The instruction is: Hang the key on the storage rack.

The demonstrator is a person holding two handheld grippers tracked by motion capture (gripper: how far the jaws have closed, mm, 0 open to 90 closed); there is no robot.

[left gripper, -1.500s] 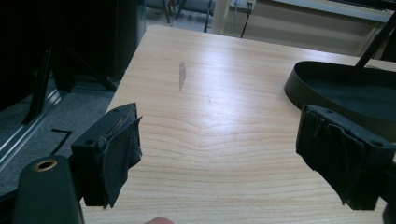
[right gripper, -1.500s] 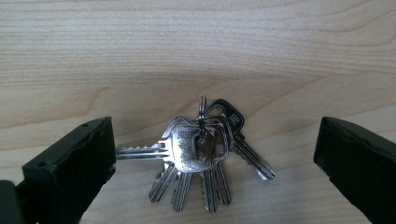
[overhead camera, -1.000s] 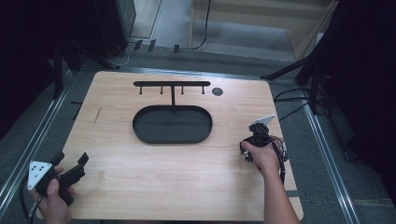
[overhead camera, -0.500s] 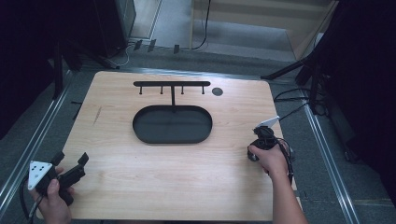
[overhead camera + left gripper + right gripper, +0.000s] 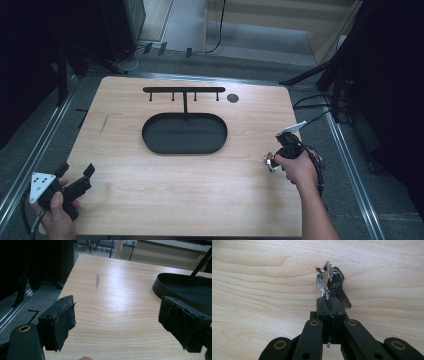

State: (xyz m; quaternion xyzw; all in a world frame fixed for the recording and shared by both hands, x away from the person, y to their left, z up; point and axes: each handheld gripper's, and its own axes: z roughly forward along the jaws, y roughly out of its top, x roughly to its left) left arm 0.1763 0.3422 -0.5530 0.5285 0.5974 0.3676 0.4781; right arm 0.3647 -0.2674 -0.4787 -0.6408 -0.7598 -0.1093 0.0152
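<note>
A bunch of silver keys (image 5: 325, 282) on a ring sticks out past the tips of my right gripper (image 5: 329, 301), just above the wooden table (image 5: 262, 277). Its jaws have just been closing and now pinch the keys flat between the pads. From the high view, this right gripper (image 5: 274, 161) is near the table's right edge, with the keys (image 5: 269, 161) at its tip. My left gripper (image 5: 76, 170) rests at the near left corner. Its jaws stand wide apart around bare wood (image 5: 117, 320).
A black oval tray (image 5: 184, 133) lies in the middle of the table, its rim (image 5: 160, 285) to the left gripper's right. Behind it stands a black rack with hooks (image 5: 183, 90). A small dark disc (image 5: 232, 97) sits at the back. Cables trail off the right edge.
My right hand has shifted a little to the right and risen slightly, with the keys at its tip. The left hand has kept still.
</note>
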